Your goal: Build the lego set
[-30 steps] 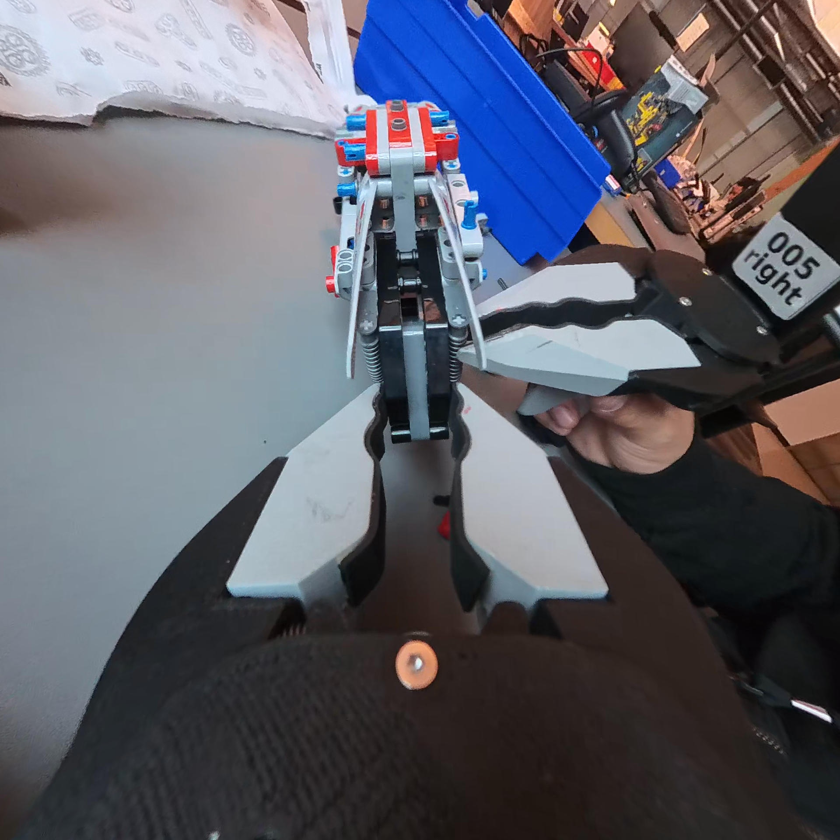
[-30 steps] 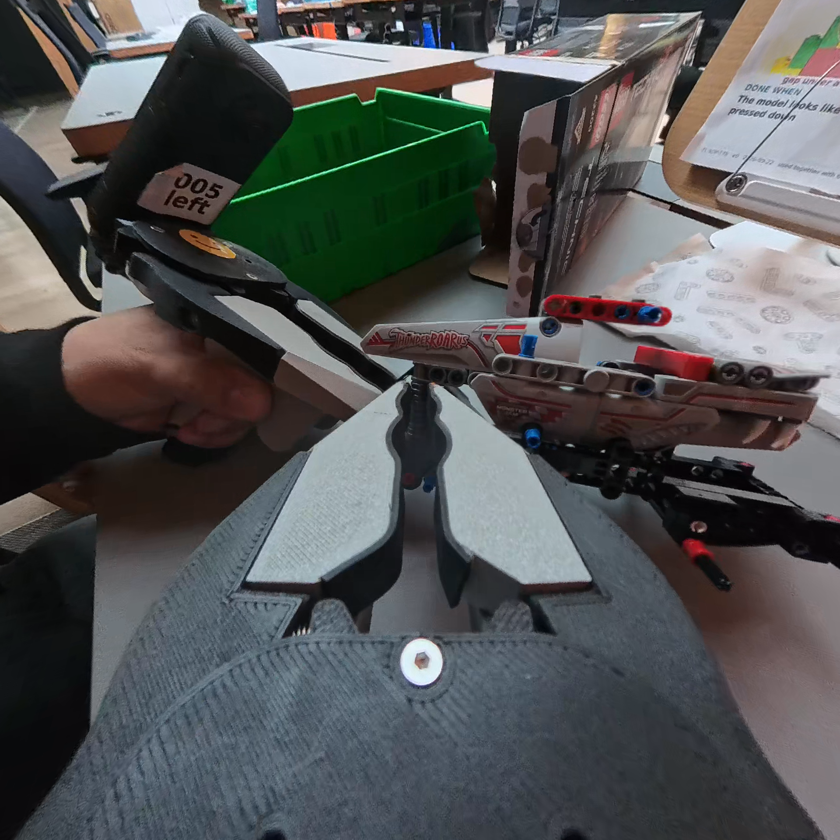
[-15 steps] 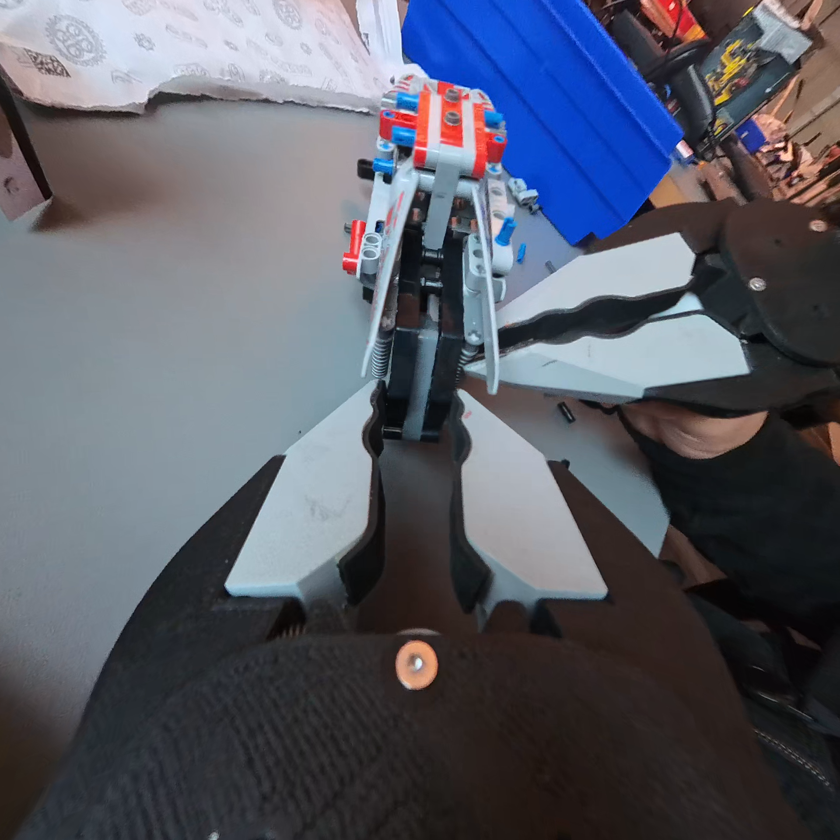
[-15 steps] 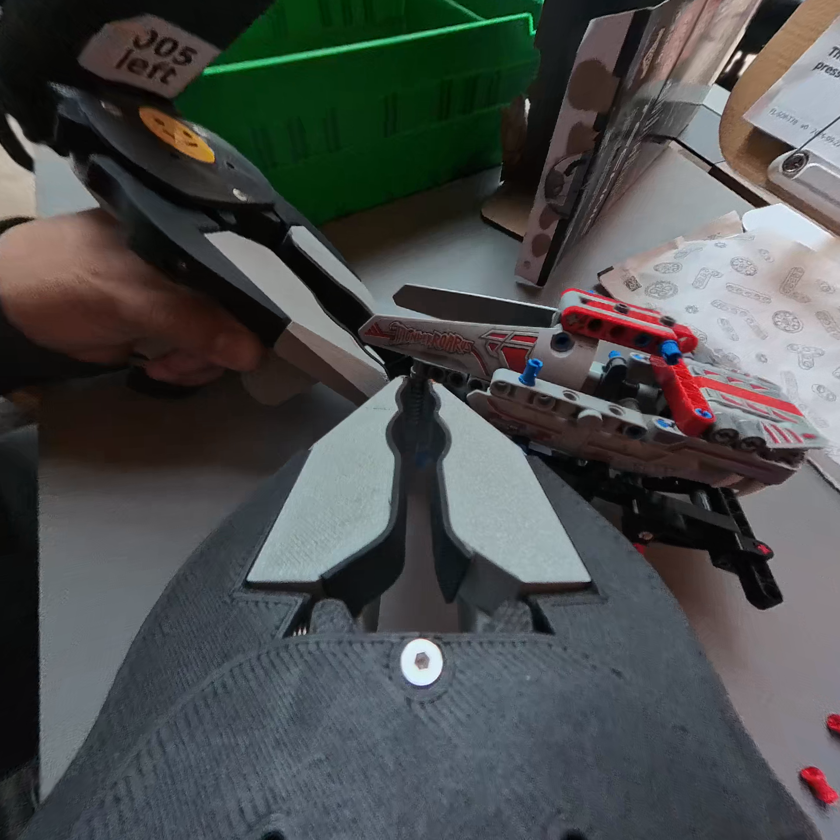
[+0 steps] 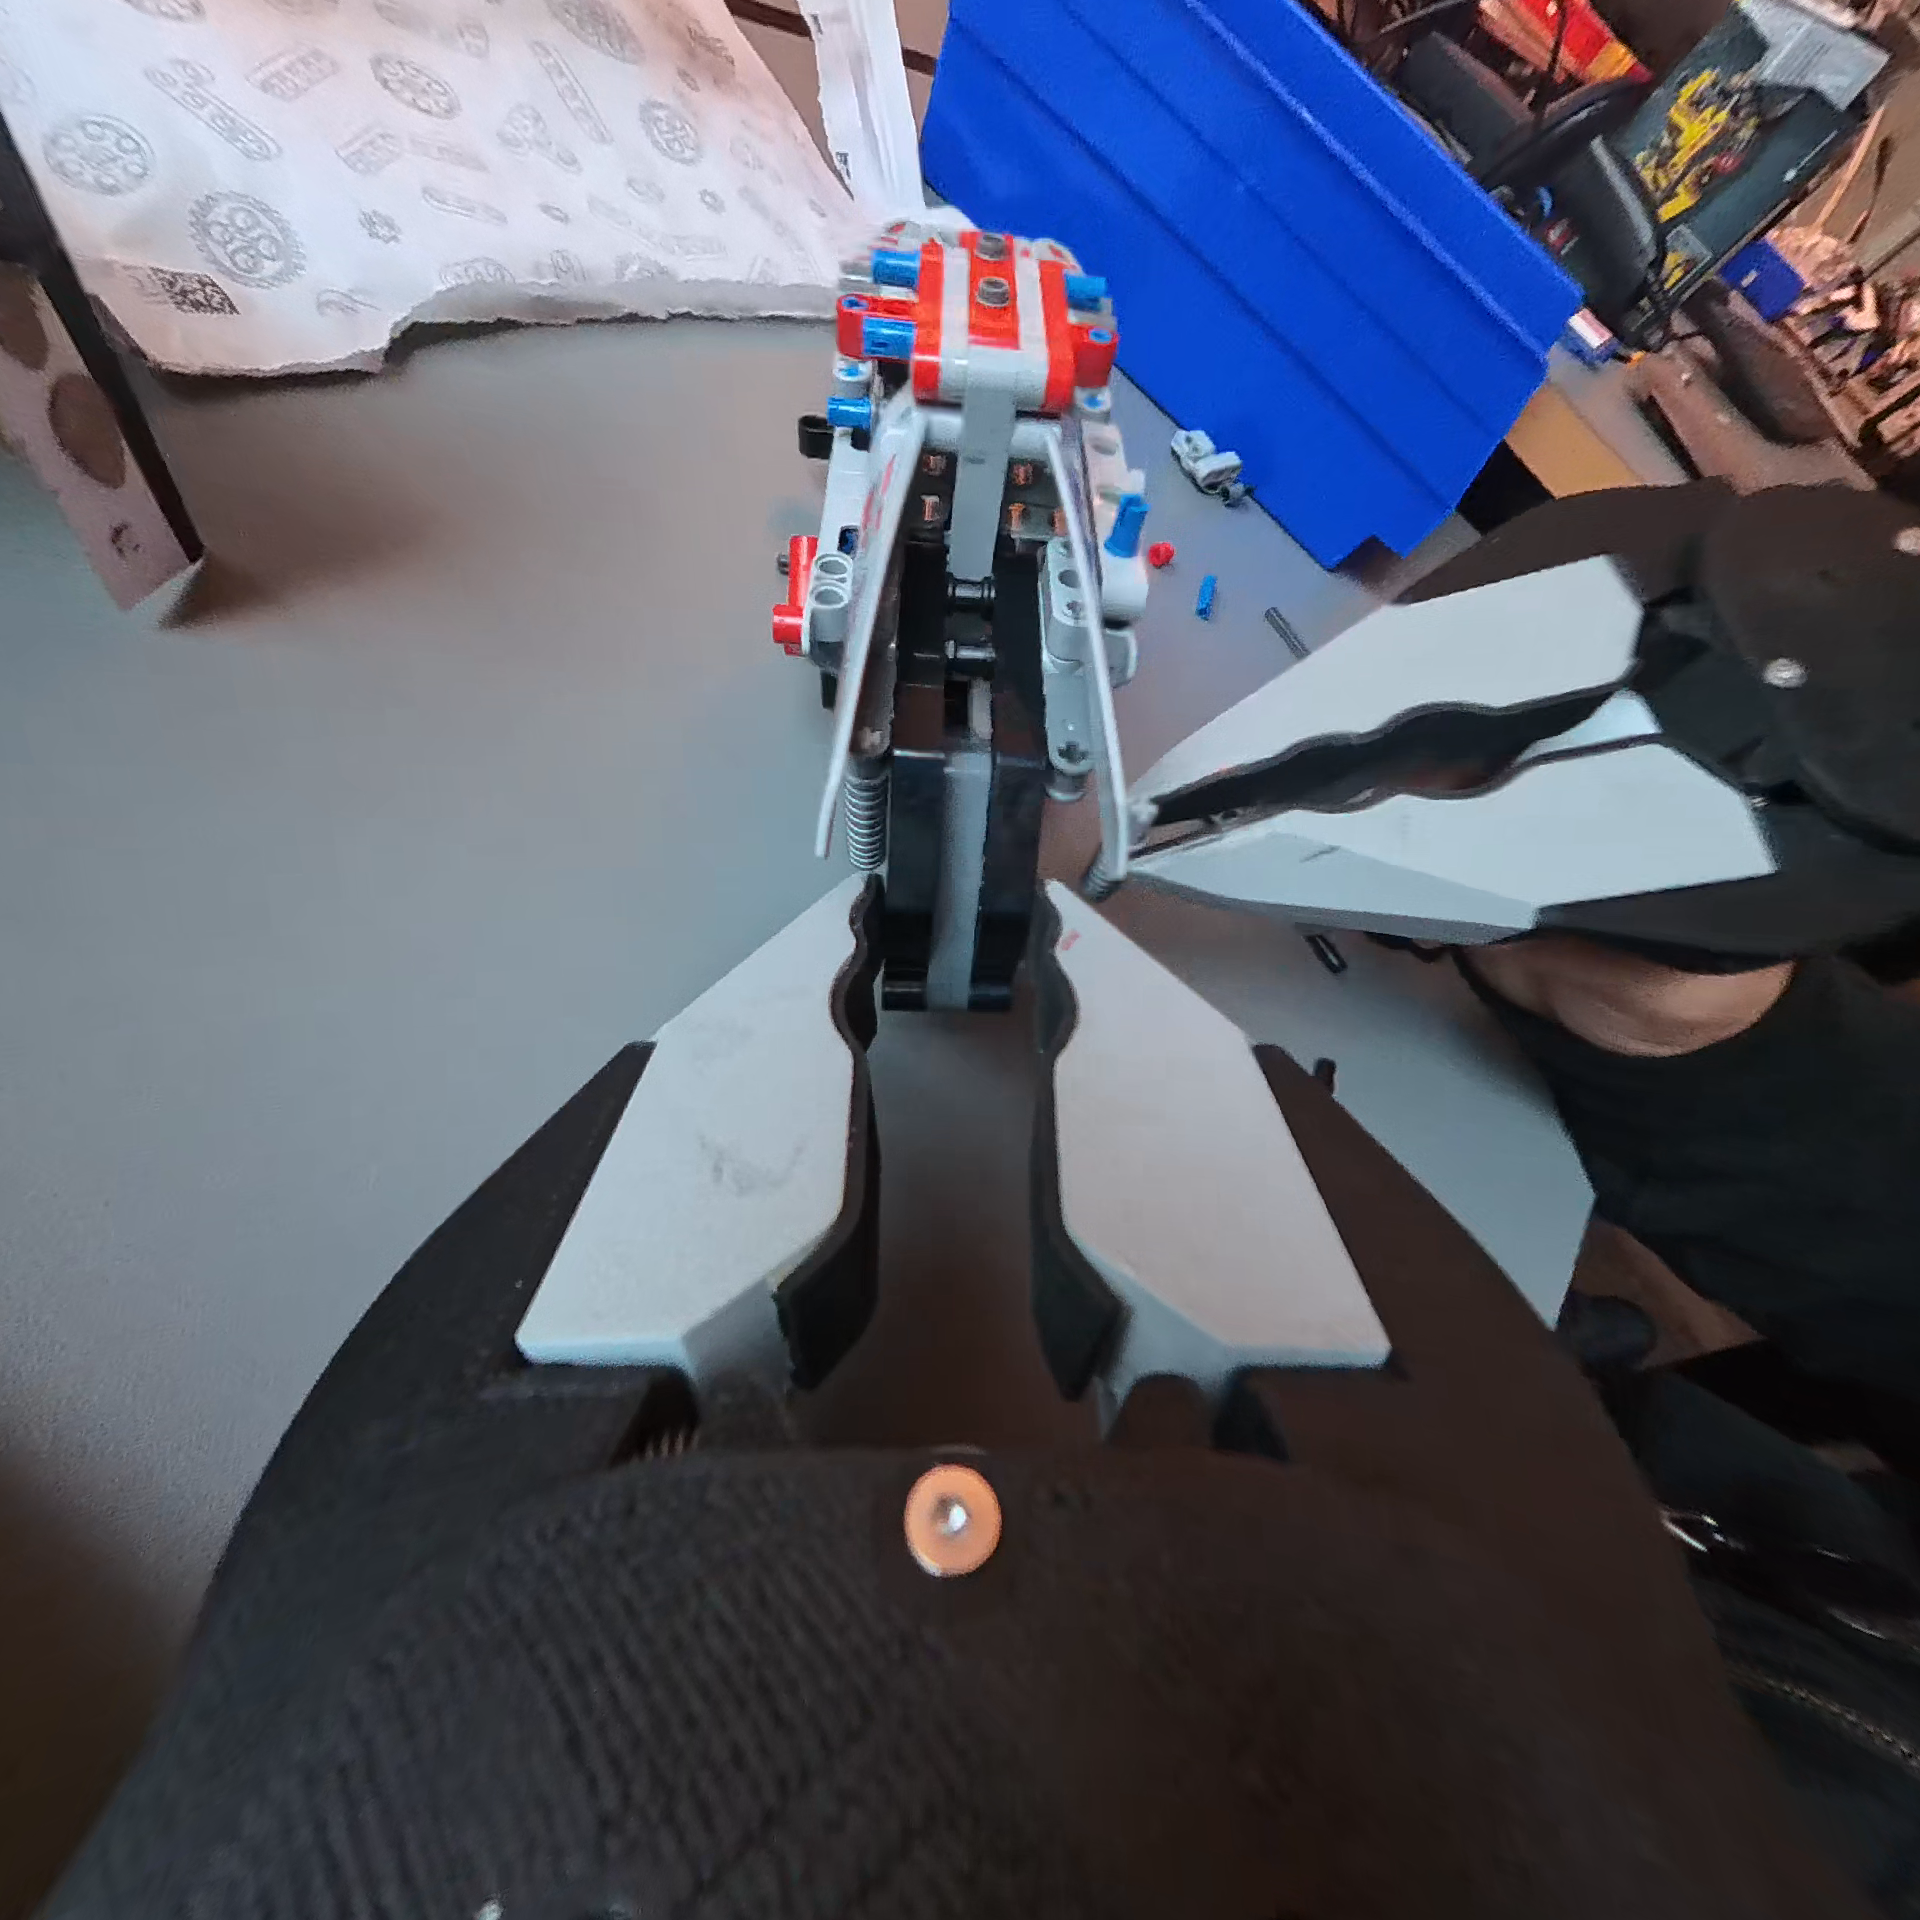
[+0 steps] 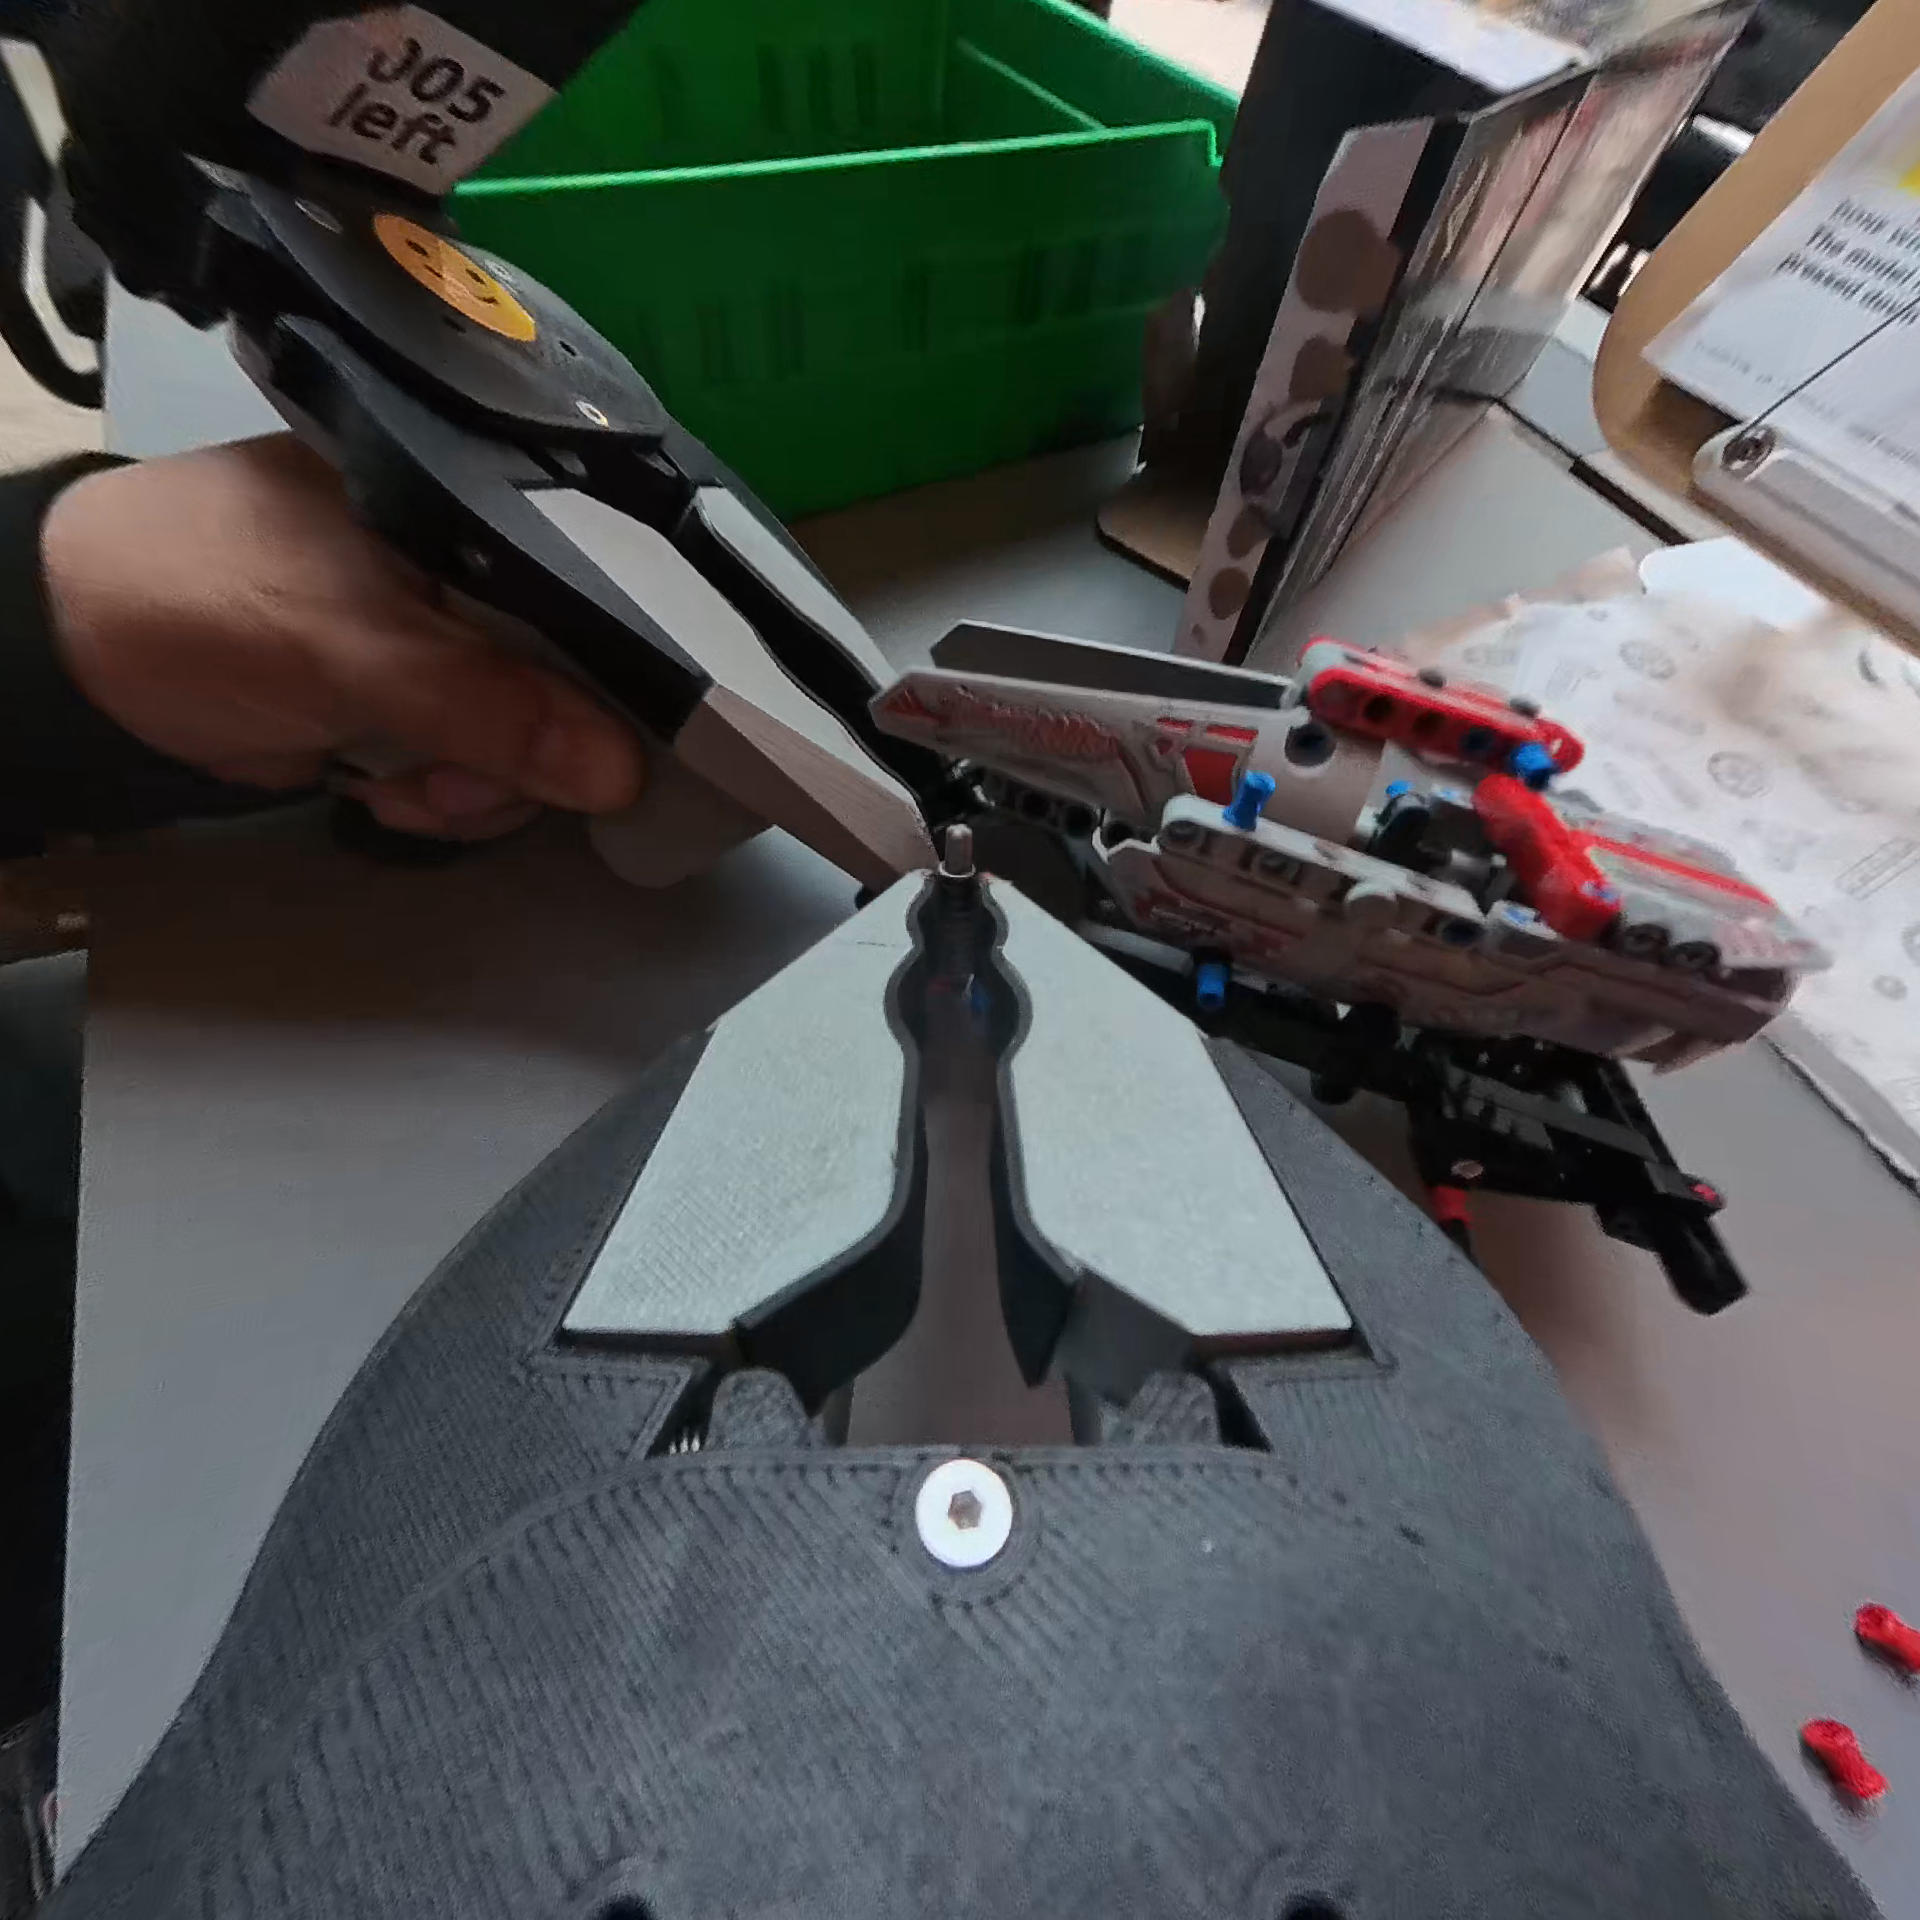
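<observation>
The red, white and black lego model [image 5: 966, 436] is held above the grey table [image 5: 364, 883], nose pointing away. My left gripper [image 5: 951, 920] is shut on its black rear block. My right gripper [image 5: 1132, 842] comes in from the right and touches the model's right side panel at the rear. In the right wrist view the right gripper [image 6: 956, 909] is shut on a small spring shock absorber [image 6: 956, 862]. Its metal pin sticks up just under the side panel's tip. The model [image 6: 1403, 894] stretches right and tilts nose down. The left gripper [image 6: 904, 821] grips its rear from the left.
A blue bin [image 5: 1247, 260] stands behind right and a printed paper bag [image 5: 364, 156] behind left. Small loose pieces [image 5: 1205, 592] lie by the bin. A green bin [image 6: 831, 260], the set's box [image 6: 1403, 364], an instruction sheet [image 6: 1818, 260] and red pieces [image 6: 1860, 1704] show in the right wrist view.
Both grippers and the model have tilted forward, nose down. The spring's pin, earlier up against the panel's underside, now stands free just below it.
</observation>
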Demonstrator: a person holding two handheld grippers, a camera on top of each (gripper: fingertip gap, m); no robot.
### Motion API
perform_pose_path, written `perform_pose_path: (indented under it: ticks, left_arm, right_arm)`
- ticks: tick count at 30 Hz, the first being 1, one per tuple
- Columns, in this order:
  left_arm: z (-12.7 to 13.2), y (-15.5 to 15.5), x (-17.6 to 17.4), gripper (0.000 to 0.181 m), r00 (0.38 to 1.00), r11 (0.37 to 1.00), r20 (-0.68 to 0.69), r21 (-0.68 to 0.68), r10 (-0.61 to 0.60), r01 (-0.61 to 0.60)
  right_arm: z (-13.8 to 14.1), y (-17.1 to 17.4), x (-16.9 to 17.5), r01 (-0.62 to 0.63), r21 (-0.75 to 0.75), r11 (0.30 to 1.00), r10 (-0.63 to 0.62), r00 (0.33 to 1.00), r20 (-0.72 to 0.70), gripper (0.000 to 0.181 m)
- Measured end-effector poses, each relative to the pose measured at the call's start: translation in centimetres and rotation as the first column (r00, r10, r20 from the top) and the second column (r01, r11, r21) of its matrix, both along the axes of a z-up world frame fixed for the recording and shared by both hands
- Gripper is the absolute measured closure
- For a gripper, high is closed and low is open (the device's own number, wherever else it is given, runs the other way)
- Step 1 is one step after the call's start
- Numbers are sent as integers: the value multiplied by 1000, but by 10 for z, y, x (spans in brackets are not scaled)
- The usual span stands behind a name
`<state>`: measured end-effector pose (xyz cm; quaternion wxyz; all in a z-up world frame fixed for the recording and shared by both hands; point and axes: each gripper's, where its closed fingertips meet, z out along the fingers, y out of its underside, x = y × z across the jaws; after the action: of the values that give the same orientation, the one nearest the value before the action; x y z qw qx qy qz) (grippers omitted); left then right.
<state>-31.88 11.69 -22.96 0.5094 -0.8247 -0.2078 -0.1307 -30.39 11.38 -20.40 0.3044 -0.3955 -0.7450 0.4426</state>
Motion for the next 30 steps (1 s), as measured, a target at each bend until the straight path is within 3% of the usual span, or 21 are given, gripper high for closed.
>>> perform_pose_path:
  ticks: [6,9,14,19,23,26,30]
  left_arm:
    - [-1,1,2,152,995,999,-99,-36,3,-7]
    - [-3,2,5,152,994,998,-105,-55,-15,10]
    - [-4,0,11,152,993,998,-109,-61,-39,32]
    - [-3,-3,17,153,990,996,-122,-66,-65,57]
    - [-3,-3,23,153,988,994,-121,-68,-93,85]
    - [-3,-3,28,153,986,991,-117,-76,-115,107]
    - [-4,-3,32,153,982,987,-126,-90,-144,133]
  right_arm:
    - [16,30,25,33,-63,997,-30,998,52,179]
    - [1,51,41,57,-107,993,-35,980,198,179]
    - [-29,75,59,79,-52,996,-55,933,354,179]
    - [-20,86,66,85,-51,995,-63,938,342,179]
    - [-43,97,76,85,17,996,-85,899,429,169]
    - [-39,98,76,89,-9,996,-78,907,414,167]
    - [-43,108,82,114,-41,993,-81,875,478,175]
